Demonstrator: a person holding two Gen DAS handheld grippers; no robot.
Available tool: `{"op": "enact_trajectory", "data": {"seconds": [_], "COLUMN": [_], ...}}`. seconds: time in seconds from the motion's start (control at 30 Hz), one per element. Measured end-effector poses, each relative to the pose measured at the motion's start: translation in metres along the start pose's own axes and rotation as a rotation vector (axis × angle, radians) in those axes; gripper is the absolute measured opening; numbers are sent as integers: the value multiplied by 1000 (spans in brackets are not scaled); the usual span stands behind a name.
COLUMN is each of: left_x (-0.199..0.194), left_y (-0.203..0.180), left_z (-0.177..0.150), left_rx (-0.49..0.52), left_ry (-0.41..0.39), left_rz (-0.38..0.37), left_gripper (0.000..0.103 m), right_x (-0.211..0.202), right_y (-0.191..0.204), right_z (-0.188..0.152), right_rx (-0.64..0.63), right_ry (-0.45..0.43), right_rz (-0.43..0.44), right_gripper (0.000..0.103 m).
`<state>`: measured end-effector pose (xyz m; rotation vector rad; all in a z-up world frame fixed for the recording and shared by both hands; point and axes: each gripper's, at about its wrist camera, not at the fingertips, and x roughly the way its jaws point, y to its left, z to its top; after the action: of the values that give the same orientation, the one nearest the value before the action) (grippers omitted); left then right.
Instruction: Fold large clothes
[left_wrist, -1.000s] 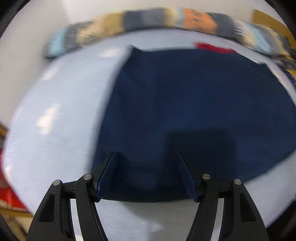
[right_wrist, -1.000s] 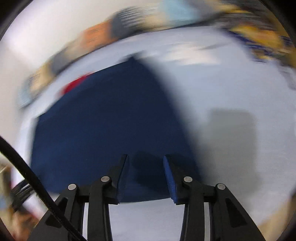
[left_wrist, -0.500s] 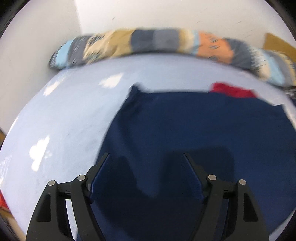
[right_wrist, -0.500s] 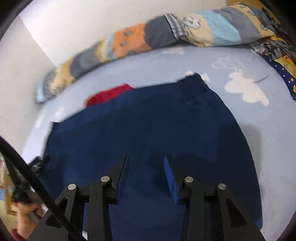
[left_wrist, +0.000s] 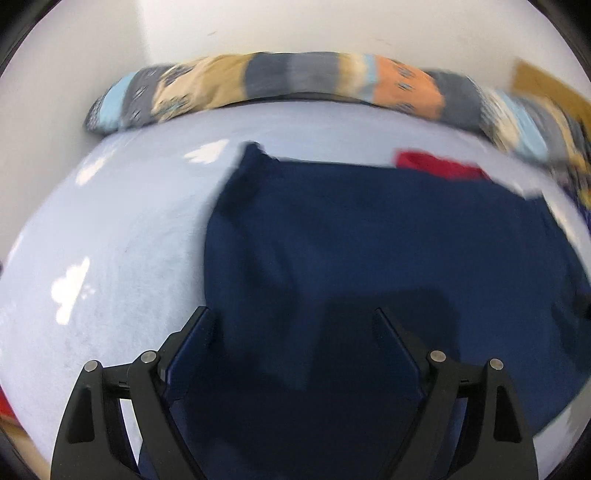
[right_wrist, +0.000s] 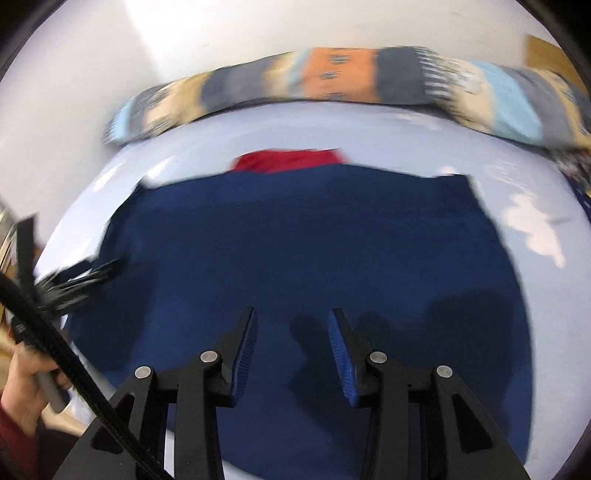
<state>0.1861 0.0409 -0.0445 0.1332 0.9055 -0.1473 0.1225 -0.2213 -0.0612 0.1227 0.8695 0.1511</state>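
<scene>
Over the near-left part of the large dark navy cloth garment (left_wrist: 369, 258), spread flat on the pale blue bed sheet (left_wrist: 110, 258), the left gripper (left_wrist: 295, 325) is seen opening with nothing pinched. The right gripper (right_wrist: 291, 332), now carried further over the cloth, is held partly open and empty, so a fresh grasp appears to be needed.

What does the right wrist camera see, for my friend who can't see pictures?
A dark blue garment lies spread flat on a pale blue bed sheet, under the open, empty right gripper. A red cloth and a patchwork bolster lie beyond it.
</scene>
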Motion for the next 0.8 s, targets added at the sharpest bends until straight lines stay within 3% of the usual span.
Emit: {"op": "enact_trajectory", "data": {"seconds": [0.17, 0.3, 0.4, 0.63, 0.8], "left_x": [-25, -28, -15, -10, -8], "left_y": [-39, -48, -53, -57, -55], "left_z": [-26, -42, -49, -57, -58], "left_rx": [136, 104, 92, 87, 73], "left_ry": [-23, -7, 30, 8, 10], "left_rz": [-22, -52, -32, 9, 16], "left_gripper": [87, 87, 87, 93, 98], "right_x": [-3, 7, 21, 32, 35], "right_y": [33, 26, 21, 22, 26], "right_z": [-26, -43, -53, -60, -62], "right_rx": [-106, -74, -29, -15, -20], "right_ry": [24, 54, 95, 105, 98], "right_rz": [-4, -46, -75, -100, -97], "right_gripper": [43, 47, 50, 56, 68]}}
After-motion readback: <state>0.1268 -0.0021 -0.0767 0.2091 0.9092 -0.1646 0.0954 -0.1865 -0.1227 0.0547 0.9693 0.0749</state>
